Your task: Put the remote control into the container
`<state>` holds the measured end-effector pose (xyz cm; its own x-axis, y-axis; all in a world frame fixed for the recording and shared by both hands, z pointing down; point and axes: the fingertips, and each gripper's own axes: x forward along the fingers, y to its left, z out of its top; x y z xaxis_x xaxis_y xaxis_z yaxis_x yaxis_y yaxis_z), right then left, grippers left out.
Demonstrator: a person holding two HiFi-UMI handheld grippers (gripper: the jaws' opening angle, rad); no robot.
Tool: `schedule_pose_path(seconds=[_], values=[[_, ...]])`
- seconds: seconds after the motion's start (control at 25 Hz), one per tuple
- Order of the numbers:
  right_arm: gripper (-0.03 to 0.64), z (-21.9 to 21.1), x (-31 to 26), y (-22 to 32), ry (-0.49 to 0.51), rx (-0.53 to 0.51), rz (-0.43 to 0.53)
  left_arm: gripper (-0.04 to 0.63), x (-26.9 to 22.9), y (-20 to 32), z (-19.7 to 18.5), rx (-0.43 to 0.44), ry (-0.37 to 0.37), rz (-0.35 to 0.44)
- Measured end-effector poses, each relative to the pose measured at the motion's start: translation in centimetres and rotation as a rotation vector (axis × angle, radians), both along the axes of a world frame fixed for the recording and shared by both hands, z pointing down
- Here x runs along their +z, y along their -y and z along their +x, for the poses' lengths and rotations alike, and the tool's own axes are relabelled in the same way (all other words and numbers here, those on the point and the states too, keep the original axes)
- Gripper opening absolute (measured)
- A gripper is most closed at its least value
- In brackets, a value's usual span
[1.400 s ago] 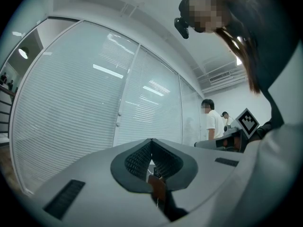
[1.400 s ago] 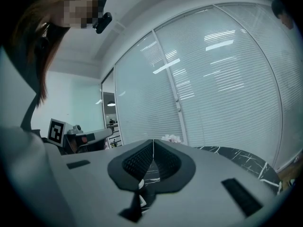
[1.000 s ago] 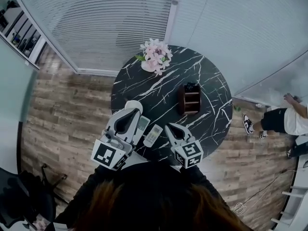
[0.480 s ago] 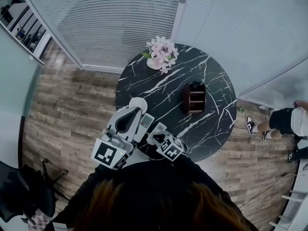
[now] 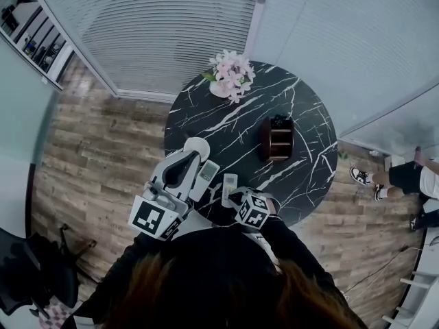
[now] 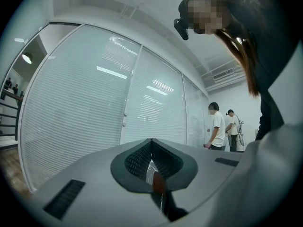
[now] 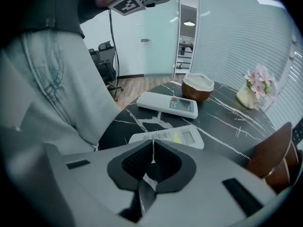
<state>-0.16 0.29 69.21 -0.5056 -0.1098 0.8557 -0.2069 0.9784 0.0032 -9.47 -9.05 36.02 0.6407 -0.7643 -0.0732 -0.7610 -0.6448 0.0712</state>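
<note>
**Right gripper** [image 7: 152, 161]: jaws clenched together with nothing between them, tilted down at the table. The remote control [image 7: 166, 137] lies flat just beyond the tips at 12 o'clock; no contact can be made out. A second remote [image 7: 168, 104] lies farther along the same line, then a brown bowl [image 7: 198, 86].

**Left gripper** [image 6: 151, 161]: jaws likewise pressed shut and empty, held level toward the blinds [image 6: 85, 103]. It has no part in the work.

**Head view:** the container [image 5: 276, 140] stands at about 2 o'clock from the right gripper, well apart, on the marble table [image 5: 305, 108]. Flowers [image 5: 231, 74] sit at the table's 12 o'clock rim. The remote control is near the 7 o'clock edge, not yet lifted. The step in hand is judged to be the approach.

**Risks (judgement):**
- If the jaws come down without parting, they would shove the remote control rather than straddle it. The stone looks slick and the edge is near, so it could slide off.
- The second remote lies close at 10 o'clock, so a wide-open jaw could nudge it or pinch both.
- A grip near one end would let the long body droop and twist in carriage.
- The container's compartments look narrow and one already holds something dark. A skewed entry could catch a wall or tip the container.
</note>
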Motion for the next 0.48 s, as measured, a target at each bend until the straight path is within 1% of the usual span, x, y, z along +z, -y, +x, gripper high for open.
schedule_pose_path(seconds=[0.12, 0.2, 0.24, 0.36, 0.4, 0.44, 0.48], values=[[0.018, 1.8, 0.0, 1.1, -0.006, 0.060, -0.008, 0.008, 0.0, 0.1, 0.3, 0.003, -0.001, -0.001], [0.018, 2.4, -0.5, 2.0, 0.013, 0.126, -0.002, 0.008, 0.0, 0.1, 0.4, 0.005, -0.003, 0.002], [0.018, 2.4, -1.0, 2.7, 0.035, 0.183, 0.004, 0.008, -0.1, 0.1, 0.5, 0.005, -0.003, 0.004], [0.025, 1.9, -2.4, 5.2, 0.111, 0.394, 0.008, 0.008, -0.1, 0.2, 0.4, 0.001, 0.001, 0.001], [0.054, 1.6, -2.4, 5.9, 0.128, 0.458, -0.008, 0.008, -0.1, 0.2, 0.4, -0.001, 0.001, 0.000], [0.145, 1.4, -2.0, 6.5, 0.139, 0.514, -0.032, 0.008, -0.1, 0.3, 0.4, -0.003, 0.001, 0.000], [0.222, 1.1, -1.6, 7.0, 0.144, 0.564, -0.055, 0.008, 0.0, 0.3, 0.4, -0.004, 0.002, 0.000]])
